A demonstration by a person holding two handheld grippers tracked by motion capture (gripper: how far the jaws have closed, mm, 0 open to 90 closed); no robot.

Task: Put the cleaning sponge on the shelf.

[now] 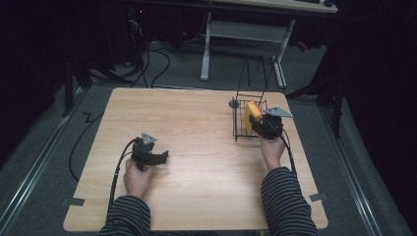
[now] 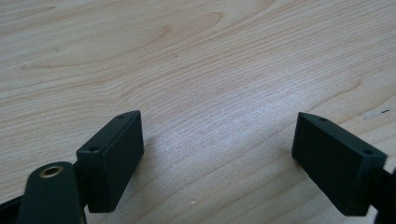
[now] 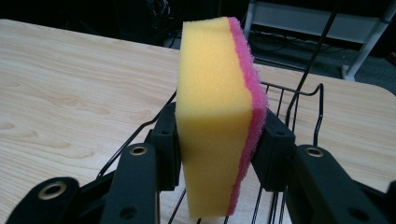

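The sponge [image 3: 217, 116] is a thick block of soft yellow foam with a rough pink scouring layer down one side, standing upright over the black wire basket [image 3: 299, 105]. The right claw [image 3: 219, 149] pinches it across both faces. The left claw [image 2: 219, 158] gapes wide above the pale wood-grain counter [image 2: 196, 60].

The sponge [image 3: 217, 112] stands over the wire basket [image 1: 239, 123] at the table's [image 1: 196, 128] far right.
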